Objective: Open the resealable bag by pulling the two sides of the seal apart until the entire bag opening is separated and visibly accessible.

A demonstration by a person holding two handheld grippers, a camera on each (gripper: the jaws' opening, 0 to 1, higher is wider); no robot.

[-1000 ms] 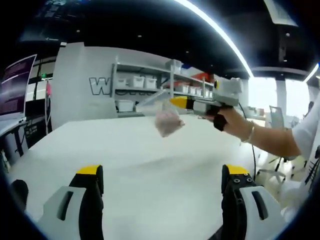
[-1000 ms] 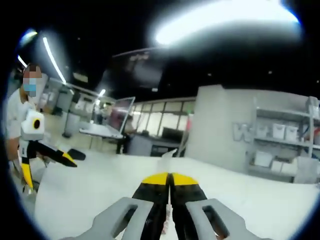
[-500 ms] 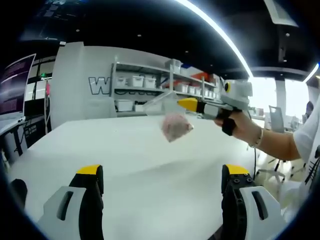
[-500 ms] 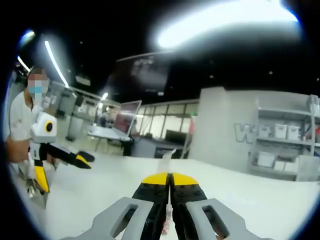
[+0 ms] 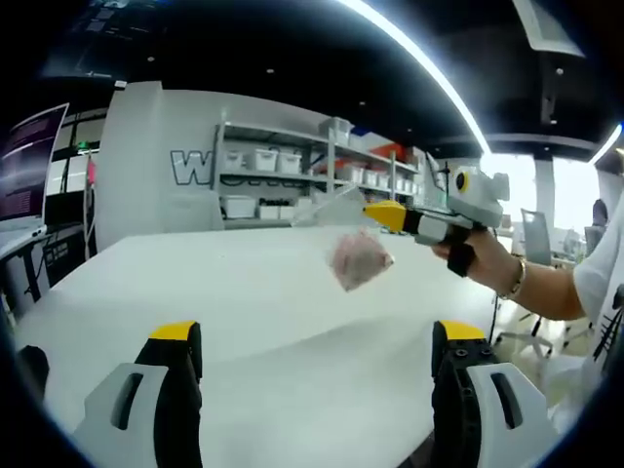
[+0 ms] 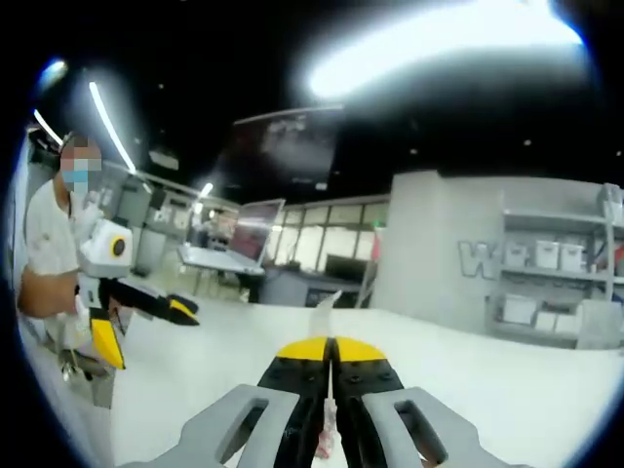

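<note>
In the left gripper view, my left gripper (image 5: 317, 356) stands with its two yellow-tipped jaws spread wide over the white table (image 5: 263, 292), nothing between them. Ahead and to its right, my right gripper (image 5: 388, 214) holds one clear resealable bag (image 5: 353, 249) up off the table by its top edge; one pinkish lump hangs inside. In the right gripper view, my right gripper's two jaws are pressed together on the bag's thin edge (image 6: 331, 390). To their left I see the left gripper (image 6: 146, 327), jaws apart. One shelf unit (image 5: 292, 180) stands beyond.
</note>
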